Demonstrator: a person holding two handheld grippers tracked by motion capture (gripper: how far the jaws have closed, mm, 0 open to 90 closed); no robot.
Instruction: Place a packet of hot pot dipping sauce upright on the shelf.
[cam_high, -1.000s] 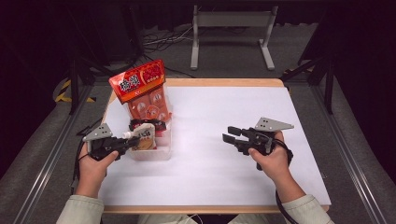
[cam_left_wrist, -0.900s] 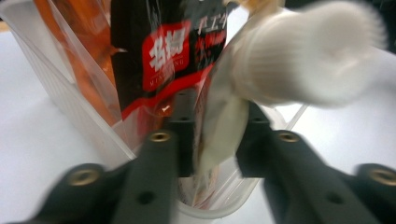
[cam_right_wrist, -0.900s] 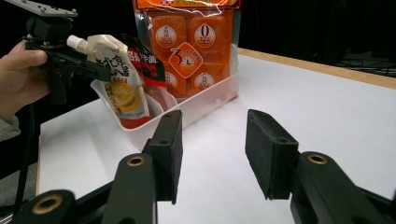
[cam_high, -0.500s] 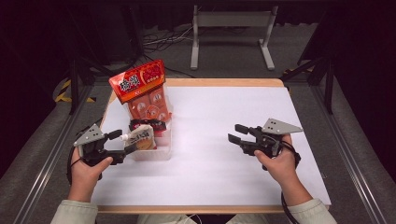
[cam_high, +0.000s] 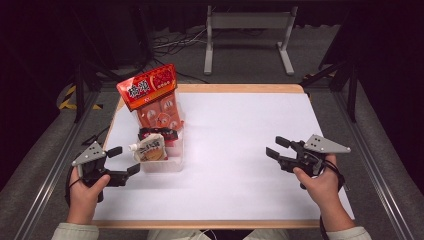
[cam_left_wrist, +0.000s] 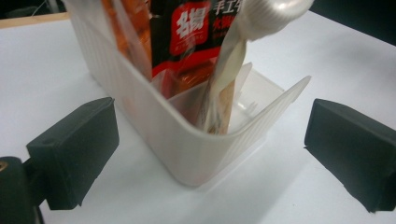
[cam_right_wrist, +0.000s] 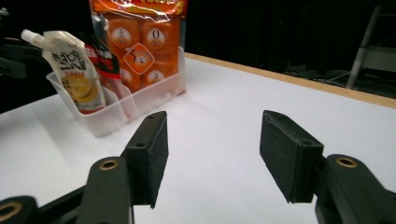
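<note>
A clear plastic bin stands on the left of the white table top. In it are a tall orange snack bag, a red-and-black packet and a pale pouch with a white cap, upright at the near end. My left gripper sits just left of the bin; its jaws have just been opening and stand wide. In the left gripper view the bin's corner lies between the pads without touching them. My right gripper hovers at the right, its jaws also just opening, with nothing between them.
The wooden table edge runs along the far side, and a metal stand is on the floor behind it. Metal rails flank both sides. White table surface stretches between the bin and my right gripper.
My left gripper has opened off the capped pouch and pulled back to the left of the bin. My right gripper has drifted right and its jaws have spread wider.
</note>
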